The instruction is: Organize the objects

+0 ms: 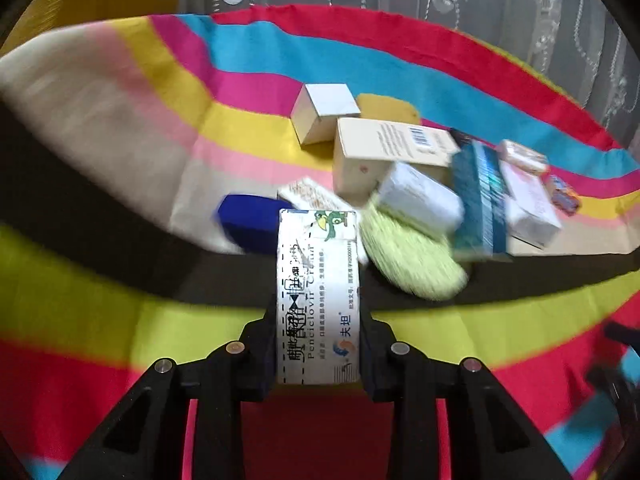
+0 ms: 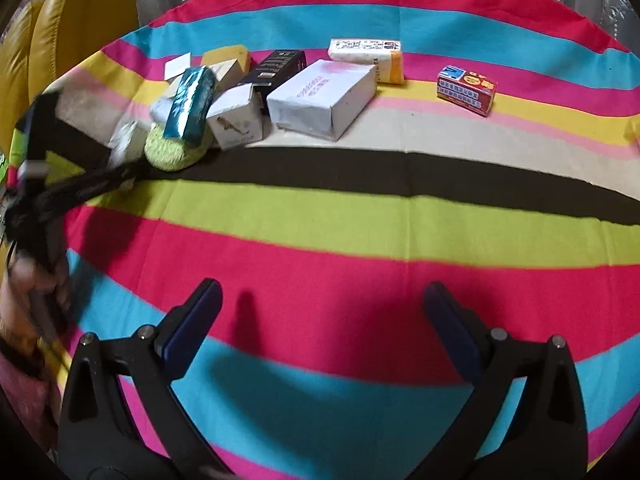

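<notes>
My left gripper (image 1: 318,320) is shut on a white cream box (image 1: 316,292) with a green parrot print, held above the striped cloth just short of a pile of boxes. The pile holds a beige barcode box (image 1: 384,148), a white cube box (image 1: 324,110), a teal foil box (image 1: 478,196), a lime green sponge (image 1: 408,256) and a blue block (image 1: 250,220). My right gripper (image 2: 322,300) is open and empty over the red stripe. In its view the pile (image 2: 200,100) lies far left, with my blurred left gripper (image 2: 60,192) beside it.
In the right wrist view, a large white box (image 2: 320,96), a black box (image 2: 276,68), a white and orange pack (image 2: 368,58) and a red box (image 2: 466,88) lie on the striped tablecloth (image 2: 360,220). A yellow chair (image 2: 76,24) stands at the back left.
</notes>
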The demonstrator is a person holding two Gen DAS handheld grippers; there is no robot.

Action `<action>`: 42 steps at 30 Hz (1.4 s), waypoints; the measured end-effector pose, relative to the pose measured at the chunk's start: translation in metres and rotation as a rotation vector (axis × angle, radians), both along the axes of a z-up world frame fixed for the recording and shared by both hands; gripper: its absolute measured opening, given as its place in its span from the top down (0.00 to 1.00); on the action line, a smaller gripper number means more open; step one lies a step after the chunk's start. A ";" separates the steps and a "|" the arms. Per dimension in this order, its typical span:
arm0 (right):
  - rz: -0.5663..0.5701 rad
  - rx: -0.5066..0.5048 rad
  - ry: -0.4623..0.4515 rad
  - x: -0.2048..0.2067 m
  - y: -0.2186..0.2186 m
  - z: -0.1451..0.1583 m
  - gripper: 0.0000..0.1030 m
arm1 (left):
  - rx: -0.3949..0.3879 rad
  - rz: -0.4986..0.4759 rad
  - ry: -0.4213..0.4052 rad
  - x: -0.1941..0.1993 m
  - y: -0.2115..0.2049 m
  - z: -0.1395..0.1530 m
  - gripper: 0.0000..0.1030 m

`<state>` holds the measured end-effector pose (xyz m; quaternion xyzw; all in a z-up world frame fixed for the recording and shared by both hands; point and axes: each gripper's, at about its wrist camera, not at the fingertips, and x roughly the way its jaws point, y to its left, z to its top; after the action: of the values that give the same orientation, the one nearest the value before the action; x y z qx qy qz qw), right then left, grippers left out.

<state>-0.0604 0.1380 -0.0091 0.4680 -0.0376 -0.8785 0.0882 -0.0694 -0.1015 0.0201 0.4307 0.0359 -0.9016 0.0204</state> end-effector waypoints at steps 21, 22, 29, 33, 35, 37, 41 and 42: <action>-0.221 0.024 0.028 -0.156 -0.032 -0.002 0.13 | -0.035 0.058 0.002 0.072 -0.011 -0.004 0.51; -0.201 0.031 0.038 -0.150 -0.032 0.000 0.25 | -0.032 0.058 0.002 0.071 -0.012 -0.005 0.51; -0.040 0.033 0.064 -0.055 -0.016 0.012 0.29 | -0.021 0.034 -0.009 0.069 -0.009 -0.008 0.29; 0.006 0.035 0.065 0.012 0.000 0.006 0.30 | -0.035 0.038 -0.014 0.067 -0.007 -0.009 0.26; 0.024 0.044 0.073 0.042 0.006 0.008 0.30 | -0.039 0.042 -0.013 0.067 -0.007 -0.009 0.28; 0.037 0.051 0.081 0.067 0.012 0.008 0.30 | -0.038 0.054 0.004 0.069 -0.009 -0.007 0.58; 0.058 0.071 0.104 0.091 0.007 0.007 0.31 | 0.014 0.079 0.022 0.072 -0.018 -0.006 0.67; 0.059 0.068 0.105 0.093 0.008 0.007 0.31 | 0.043 0.088 0.027 0.077 -0.020 -0.006 0.67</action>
<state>0.0327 0.1461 -0.0018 0.4246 0.0107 -0.8998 0.0999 0.0074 -0.1218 0.0143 0.4168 0.0746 -0.9045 0.0503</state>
